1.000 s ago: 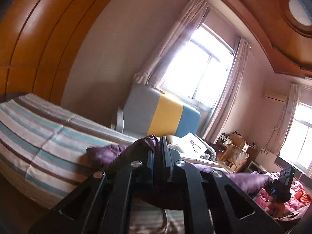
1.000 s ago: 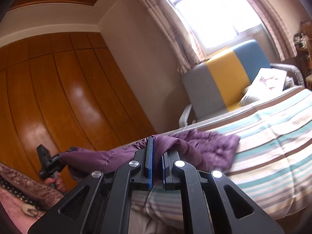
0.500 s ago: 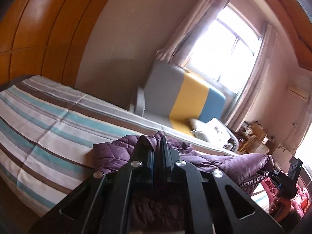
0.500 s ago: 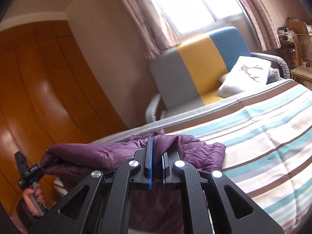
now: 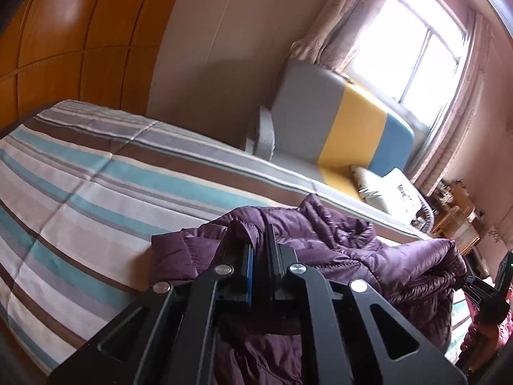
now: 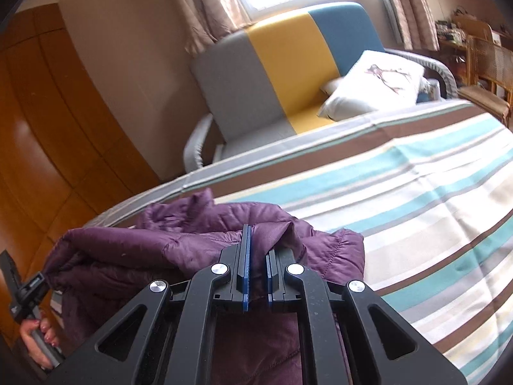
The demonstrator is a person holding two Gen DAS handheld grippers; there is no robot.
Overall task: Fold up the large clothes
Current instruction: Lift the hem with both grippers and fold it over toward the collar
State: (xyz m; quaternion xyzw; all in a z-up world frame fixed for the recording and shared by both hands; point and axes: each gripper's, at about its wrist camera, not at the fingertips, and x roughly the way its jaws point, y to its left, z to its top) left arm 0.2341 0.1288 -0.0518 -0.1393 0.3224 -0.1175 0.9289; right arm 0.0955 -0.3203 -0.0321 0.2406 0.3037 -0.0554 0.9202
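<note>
A purple quilted jacket [image 5: 368,250] is stretched between my two grippers over the near edge of the striped bed [image 5: 80,192]. My left gripper [image 5: 259,240] is shut on one end of the jacket. My right gripper [image 6: 256,240] is shut on the other end of the jacket [image 6: 166,243], fabric pinched between its blue pads. The right gripper also shows at the far right of the left wrist view [image 5: 481,288], and the left gripper at the far left of the right wrist view [image 6: 29,288]. Part of the jacket rests on the bed; the rest hangs below the grippers.
A grey, yellow and blue sofa [image 6: 288,64] with a white cushion [image 6: 375,83] stands behind the bed under a curtained window [image 5: 416,48]. An orange wooden wardrobe [image 5: 64,32] lines the left. Wicker furniture [image 6: 487,70] stands at the far right.
Both grippers have come down and tilted toward the bed, carrying the jacket with them. More of the jacket now lies on the striped cover. Both grips have held.
</note>
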